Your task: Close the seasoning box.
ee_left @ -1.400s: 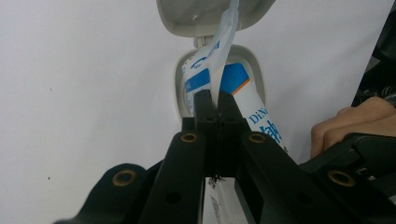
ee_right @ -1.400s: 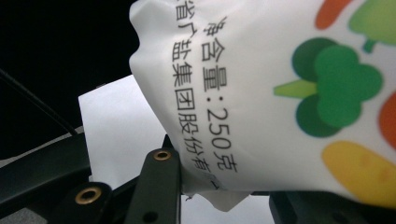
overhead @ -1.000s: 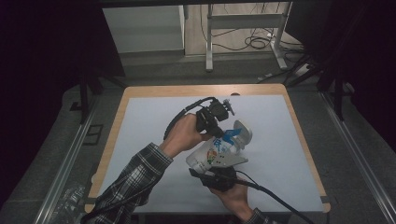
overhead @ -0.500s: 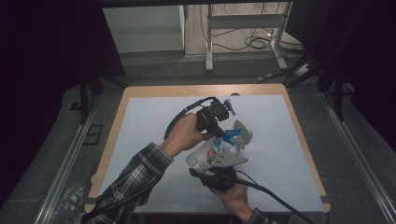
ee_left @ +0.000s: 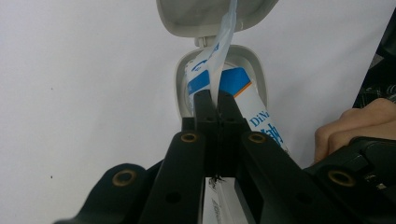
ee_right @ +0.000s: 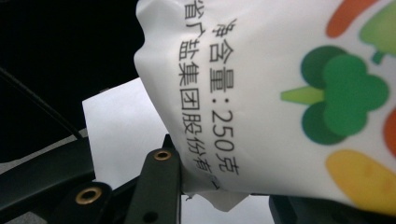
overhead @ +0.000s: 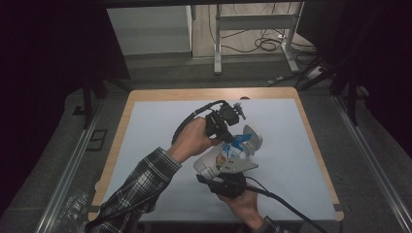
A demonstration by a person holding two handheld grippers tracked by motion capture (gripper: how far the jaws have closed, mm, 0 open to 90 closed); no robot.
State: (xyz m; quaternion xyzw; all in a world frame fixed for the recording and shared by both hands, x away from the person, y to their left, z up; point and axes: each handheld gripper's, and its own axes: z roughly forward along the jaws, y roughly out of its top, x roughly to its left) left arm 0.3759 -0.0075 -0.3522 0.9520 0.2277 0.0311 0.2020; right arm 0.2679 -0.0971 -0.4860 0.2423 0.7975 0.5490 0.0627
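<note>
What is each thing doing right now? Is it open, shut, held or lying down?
Pouch: held tilted above the table by the right tool.
Flip lid: open, swung back from the spout.
Pull strip: pinched at the spout by the left tool.
Left tool: shut on the pull strip.
Right tool: shut on the pouch's bottom end.
Table: white sheet lying flat on top.
</note>
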